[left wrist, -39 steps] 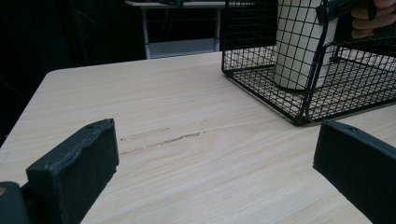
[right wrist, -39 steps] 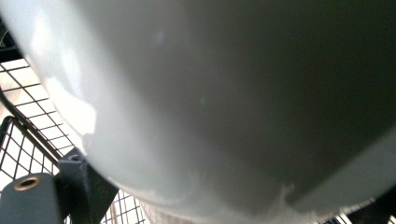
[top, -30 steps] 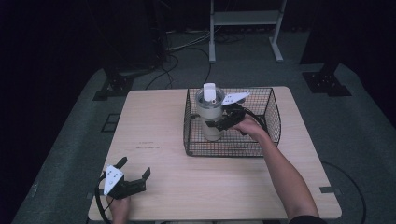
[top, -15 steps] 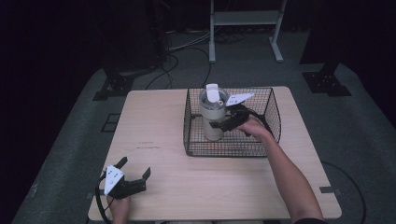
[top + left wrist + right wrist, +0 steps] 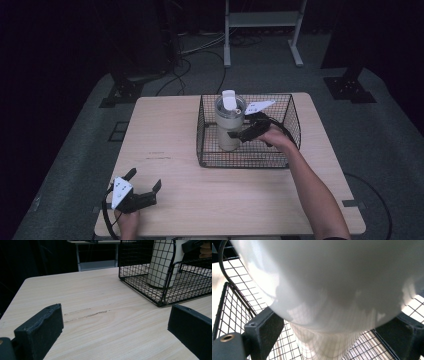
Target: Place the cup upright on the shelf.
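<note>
Presently, the left gripper (image 5: 145, 192) rests at the table's (image 5: 165, 130) seven o'clock corner, jaws apart and holding nothing, bare wood ahead of it. Toward one o'clock stands the black wire basket (image 5: 210, 159); inside, at its left half, the cream tumbler (image 5: 229, 125) stands upright. The right gripper (image 5: 239, 134) reaches over the basket's right wall, its jaws astride the tumbler's body, with mesh close on every side.
</note>
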